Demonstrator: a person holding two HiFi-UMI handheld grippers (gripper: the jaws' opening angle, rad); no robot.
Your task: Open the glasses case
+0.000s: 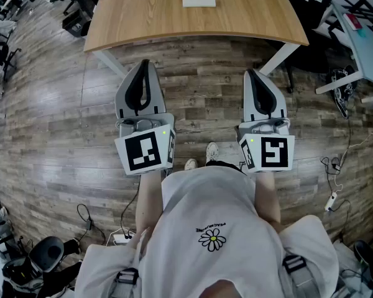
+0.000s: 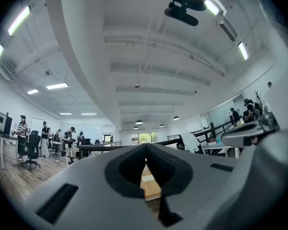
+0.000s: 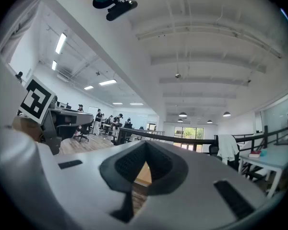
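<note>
On the worktop (image 1: 143,17) ahead, the glasses case (image 1: 199,2) lies untouched; my left gripper (image 1: 145,64) and right gripper (image 1: 249,74) hover short of it, jaws together and empty.

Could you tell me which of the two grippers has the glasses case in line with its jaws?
The left gripper: its view shows the white glasses case through its notch, whereas the right gripper sees only bare table.

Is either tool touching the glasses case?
No: the glasses case lies alone on the table, while the left tool and right tool hover over the floor.
</note>
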